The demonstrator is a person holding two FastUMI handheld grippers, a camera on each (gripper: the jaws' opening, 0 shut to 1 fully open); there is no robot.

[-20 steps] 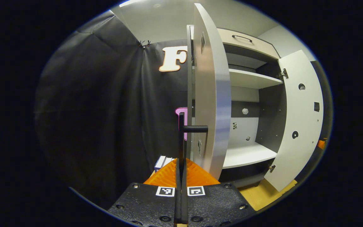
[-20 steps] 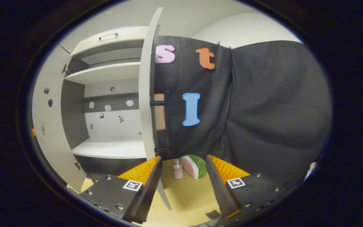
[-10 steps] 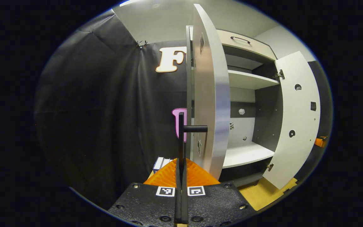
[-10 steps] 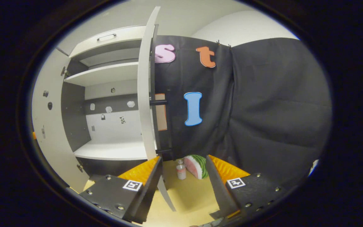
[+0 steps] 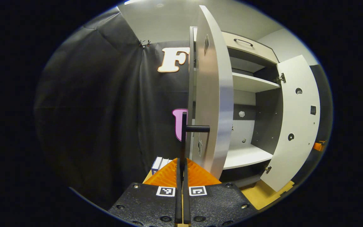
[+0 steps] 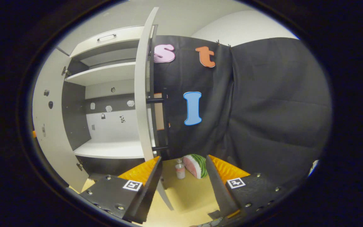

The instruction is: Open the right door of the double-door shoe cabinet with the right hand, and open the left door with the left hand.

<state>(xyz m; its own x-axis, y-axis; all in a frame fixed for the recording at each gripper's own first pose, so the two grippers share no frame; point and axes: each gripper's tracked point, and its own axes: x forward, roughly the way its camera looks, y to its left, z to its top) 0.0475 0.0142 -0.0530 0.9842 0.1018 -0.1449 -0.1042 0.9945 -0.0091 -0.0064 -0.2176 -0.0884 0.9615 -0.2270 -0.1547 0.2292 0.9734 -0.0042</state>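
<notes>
Watermelon slice (image 6: pixel 194 165), small jar (image 6: pixel 180 170) beside, perhaps touching

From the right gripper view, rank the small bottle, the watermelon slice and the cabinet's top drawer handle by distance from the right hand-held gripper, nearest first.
1. small bottle, on the floor just ahead of the right hand-held gripper.
2. watermelon slice, beside it; nearly level, too close to call.
3. top drawer handle, high up left, clearly farthest.

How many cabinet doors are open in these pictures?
2. In the left gripper view the left door stands edge-on at centre, its handle between the left gripper fingers; the right door is swung wide at the right.
</notes>
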